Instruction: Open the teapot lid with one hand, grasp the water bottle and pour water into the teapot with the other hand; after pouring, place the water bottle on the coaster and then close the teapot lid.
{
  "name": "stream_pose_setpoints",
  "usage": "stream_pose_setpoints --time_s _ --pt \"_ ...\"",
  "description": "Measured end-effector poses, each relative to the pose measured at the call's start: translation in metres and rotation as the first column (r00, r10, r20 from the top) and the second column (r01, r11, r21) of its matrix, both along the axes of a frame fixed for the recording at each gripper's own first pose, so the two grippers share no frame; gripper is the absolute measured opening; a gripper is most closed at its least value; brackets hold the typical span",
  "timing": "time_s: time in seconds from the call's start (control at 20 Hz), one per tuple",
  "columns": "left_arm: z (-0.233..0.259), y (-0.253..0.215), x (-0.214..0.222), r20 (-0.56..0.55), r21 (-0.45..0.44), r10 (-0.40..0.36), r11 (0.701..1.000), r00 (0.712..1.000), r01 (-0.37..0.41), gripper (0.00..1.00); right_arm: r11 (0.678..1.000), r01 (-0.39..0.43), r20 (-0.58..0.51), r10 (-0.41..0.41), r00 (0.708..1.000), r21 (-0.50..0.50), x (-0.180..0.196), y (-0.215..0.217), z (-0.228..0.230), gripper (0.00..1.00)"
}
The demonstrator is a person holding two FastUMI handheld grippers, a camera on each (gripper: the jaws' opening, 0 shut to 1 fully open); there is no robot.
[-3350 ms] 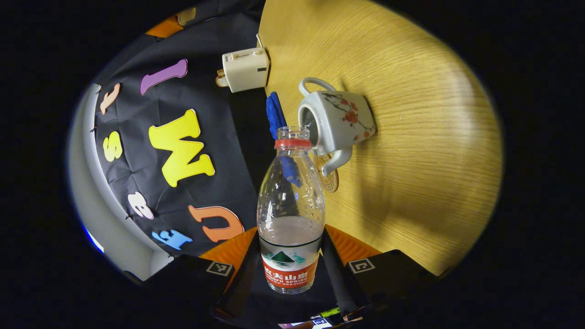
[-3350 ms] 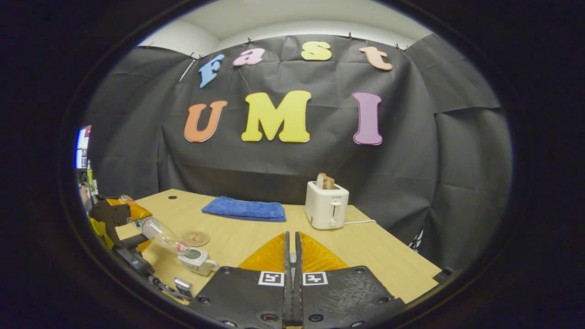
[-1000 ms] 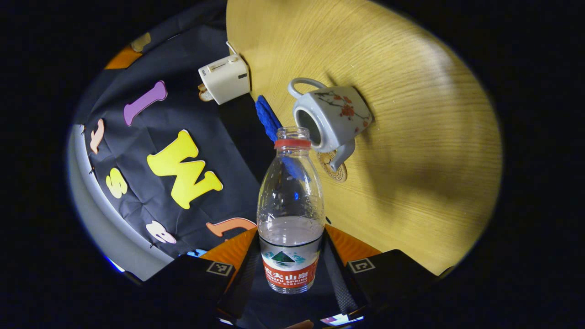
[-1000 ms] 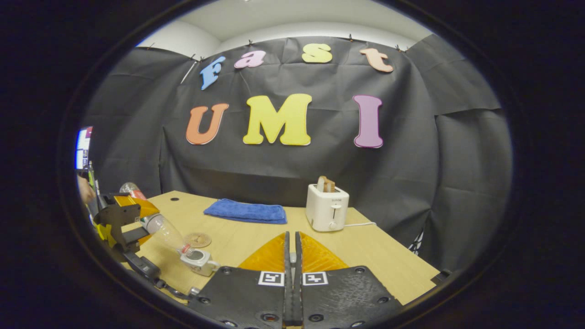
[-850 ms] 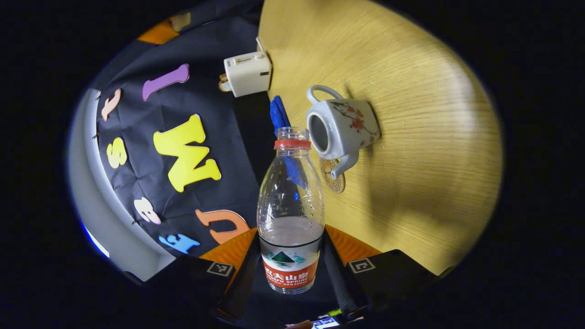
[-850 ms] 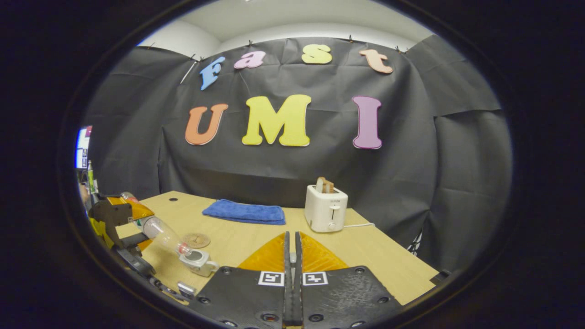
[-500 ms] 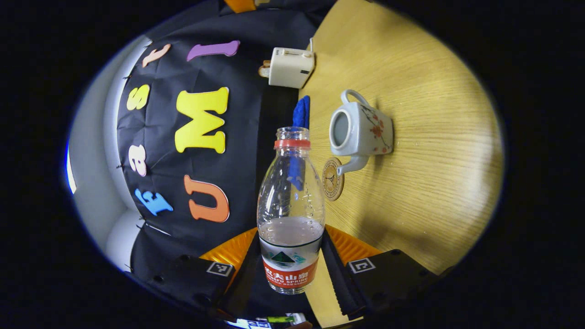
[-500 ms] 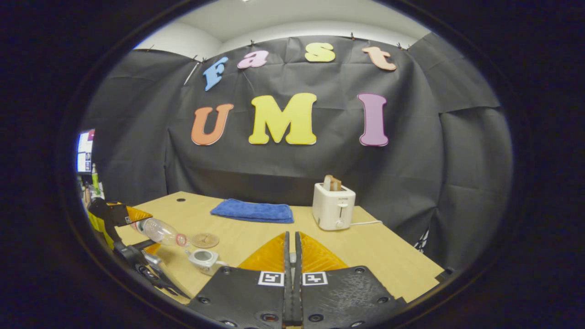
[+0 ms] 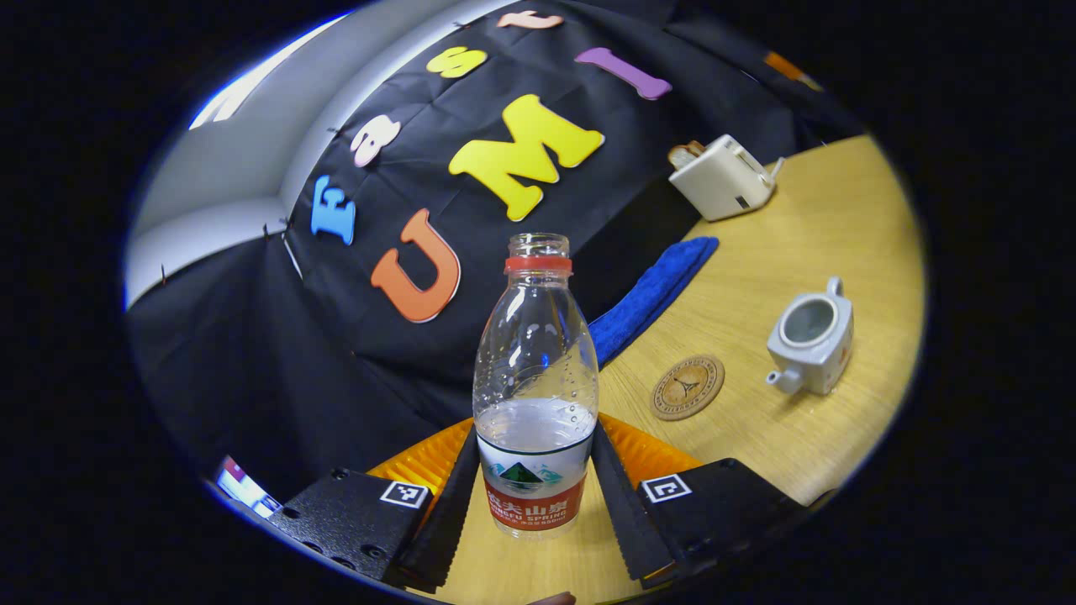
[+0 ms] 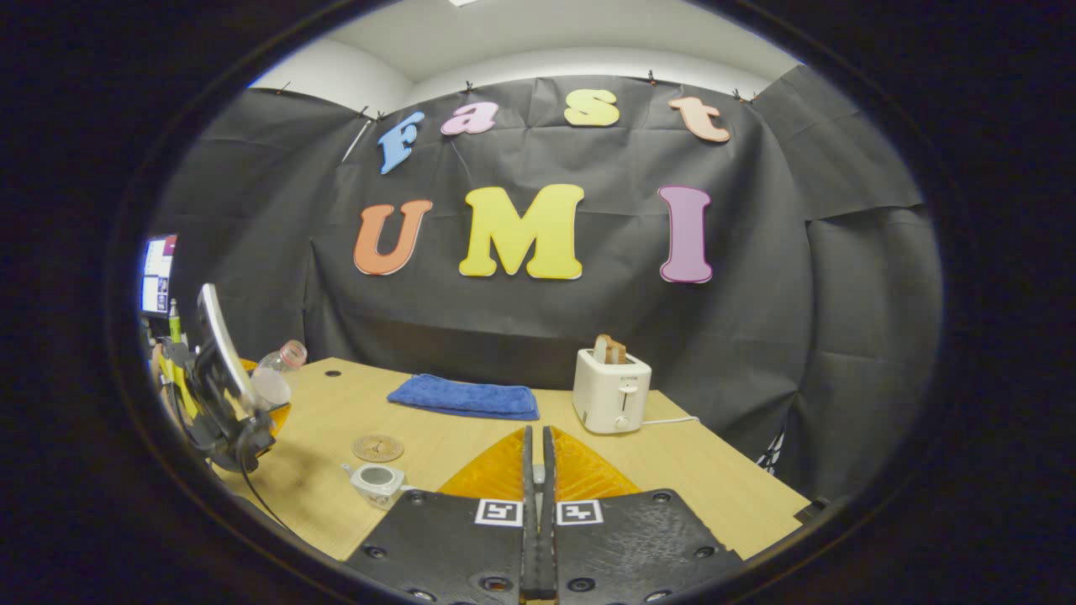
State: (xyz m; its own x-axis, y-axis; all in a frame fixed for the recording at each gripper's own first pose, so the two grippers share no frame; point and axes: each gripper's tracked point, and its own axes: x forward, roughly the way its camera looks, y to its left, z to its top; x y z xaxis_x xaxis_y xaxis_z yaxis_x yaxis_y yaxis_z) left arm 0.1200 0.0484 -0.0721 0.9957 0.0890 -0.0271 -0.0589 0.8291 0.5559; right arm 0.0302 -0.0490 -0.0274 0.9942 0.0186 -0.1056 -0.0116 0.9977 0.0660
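Between the left tool's (image 9: 535, 504) closed fingers, the light, squashable clear plastic water bottle (image 9: 535, 386) sits gripped low at its label.

The water bottle (image 9: 535, 378) carries a printed label with a red band and a mountain emblem. The coaster (image 9: 688, 387) bears a round emblem — any lettering is too small to read.

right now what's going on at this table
The left gripper holds a clear plastic water bottle with a red neck ring, uncapped and partly full, lifted above the wooden table. The white flowered ceramic teapot stands open beside the empty round wooden coaster. The right gripper is shut and held above the table.
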Motion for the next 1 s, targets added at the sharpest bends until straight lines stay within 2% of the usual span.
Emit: stream_pose_setpoints --time_s 0.1,0.3,0.45,0.6,0.65,0.75,1.0 --pt "0.006 -0.008 0.012 0.042 -0.144 -0.013 0.989 0.999 0.019 0.77 1.000 0.003 -0.003 -0.003 1.000 -0.008 0.001 -0.001 -0.002 0.00" --pt "0.021 -0.027 0.042 0.103 -0.324 -0.043 0.943 0.994 0.074 0.77 1.000 0.006 0.000 -0.006 1.000 -0.015 0.003 -0.002 -0.001 0.00" --pt "0.025 -0.047 0.060 0.110 -0.452 -0.072 0.885 0.991 0.115 0.77 1.000 0.016 0.004 -0.016 1.000 -0.011 0.003 -0.007 0.000 0.00" --pt "0.022 -0.058 0.076 0.123 -0.576 -0.070 0.807 0.990 0.129 0.78 1.000 0.022 -0.005 -0.022 1.000 -0.004 0.005 -0.011 -0.004 0.00" --pt "0.019 -0.061 0.084 0.109 -0.600 -0.066 0.791 0.992 0.119 0.78 1.000 0.024 -0.008 -0.024 1.000 -0.004 0.006 -0.011 -0.004 0.00" --pt "0.013 -0.067 0.095 0.079 -0.617 -0.075 0.780 0.994 0.108 0.79 1.000 0.022 -0.016 -0.022 1.000 0.000 0.007 -0.012 -0.008 0.00" --pt "-0.001 -0.096 0.109 0.030 -0.617 -0.131 0.778 0.991 0.122 0.79 1.000 0.029 -0.028 -0.029 0.999 0.009 0.010 -0.016 -0.012 0.00"
